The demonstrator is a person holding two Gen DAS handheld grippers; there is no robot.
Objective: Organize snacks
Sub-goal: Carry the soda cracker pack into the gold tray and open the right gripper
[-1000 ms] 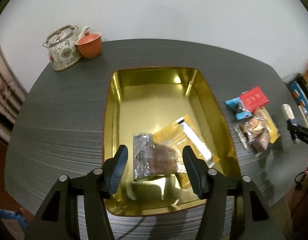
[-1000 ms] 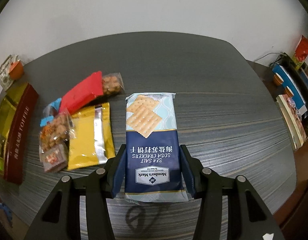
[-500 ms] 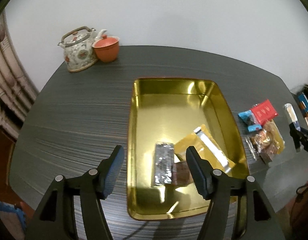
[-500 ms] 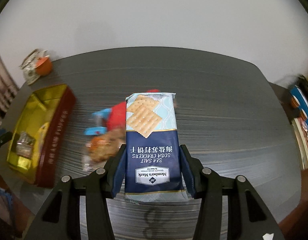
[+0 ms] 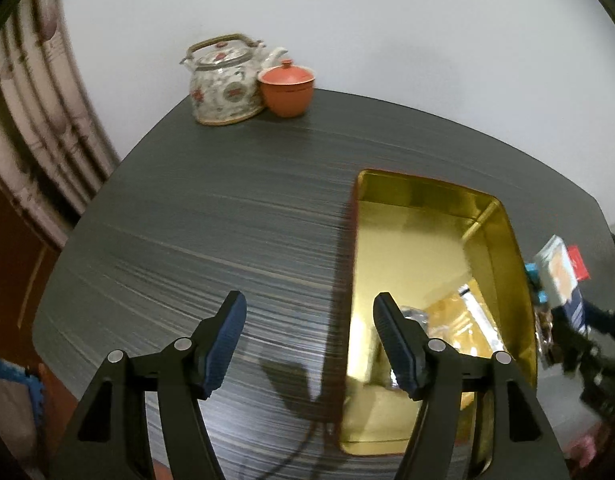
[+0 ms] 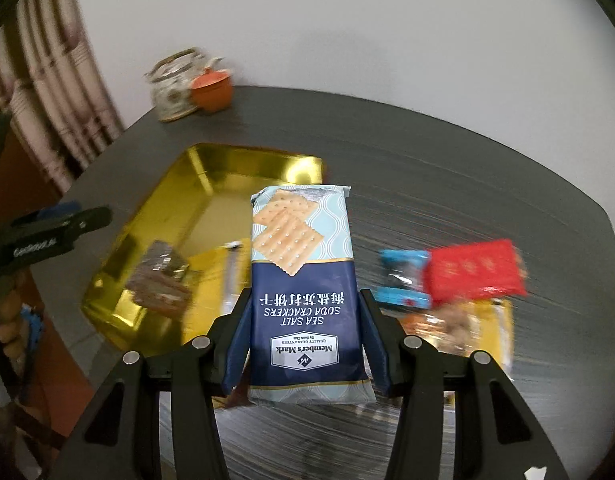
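Observation:
My right gripper point(image 6: 303, 344) is shut on a blue and white pack of sea salt soda crackers point(image 6: 301, 280) and holds it above the table, beside the gold tin point(image 6: 155, 216). The tin holds a silver-wrapped snack point(image 6: 159, 276) and a yellow packet point(image 6: 211, 264). My left gripper point(image 5: 309, 340) is open and empty over the dark table, left of the tin point(image 5: 435, 240). The cracker pack point(image 5: 559, 276) and right gripper show at the right edge of the left wrist view.
A patterned teapot point(image 5: 223, 80) and an orange lidded cup point(image 5: 287, 90) stand at the table's far left corner. Loose snacks lie right of the tin: a red packet point(image 6: 475, 272), a blue packet point(image 6: 403, 280) and a yellow packet point(image 6: 491, 328).
My right gripper has carried the cracker pack left, from the loose snacks to beside the tin. My left gripper has drawn back and left, off the tin, still open.

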